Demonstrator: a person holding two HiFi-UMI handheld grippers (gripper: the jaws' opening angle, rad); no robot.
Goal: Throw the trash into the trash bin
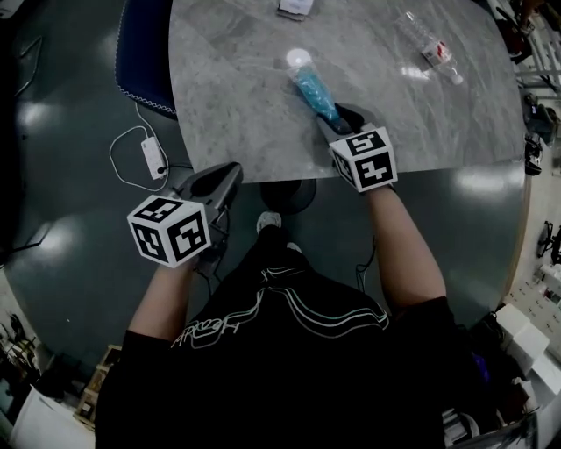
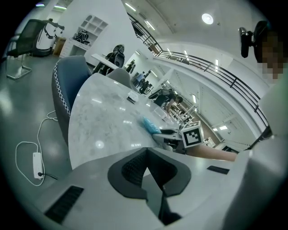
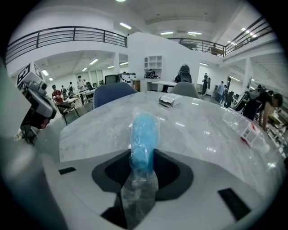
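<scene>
Right tongs clamp blue-filled clear plastic bag near grey marble desk front edge; left tongs closed, empty, over open dark floor.

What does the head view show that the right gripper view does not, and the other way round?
Only the head view: the white power adapter on the floor and the person's black shirt. Only the right gripper view: the jaws of the right gripper closed on the blue bag, and the balcony railing. Both: the marble table, the blue bag, the plastic bottle, the packet and the left gripper.
</scene>
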